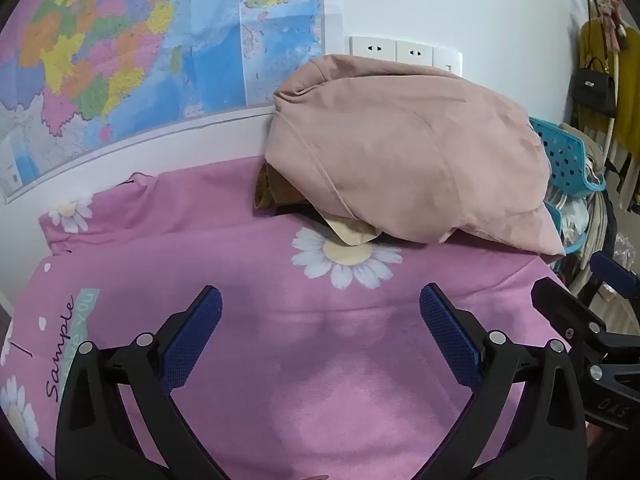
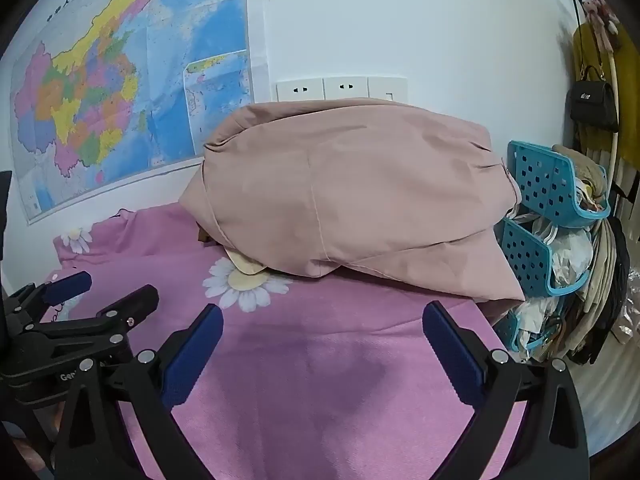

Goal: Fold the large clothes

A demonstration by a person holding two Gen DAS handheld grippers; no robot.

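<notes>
pink sheet point(image 1: 256, 360): "Sample" in script at 9 o'clock, pale text on teal beside it partly readable | right gripper point(image 1: 612, 408) body: "DAS" | left gripper point(image 2: 72, 376) body: "Gen…", cut off | map point(image 2: 120, 100) title: too small

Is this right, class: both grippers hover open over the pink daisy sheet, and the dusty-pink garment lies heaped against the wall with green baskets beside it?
Not quite. The baskets are blue, as the right wrist view shows. Otherwise correct: left gripper and right gripper open over the daisy sheet, garment heaped by the wall.
</notes>
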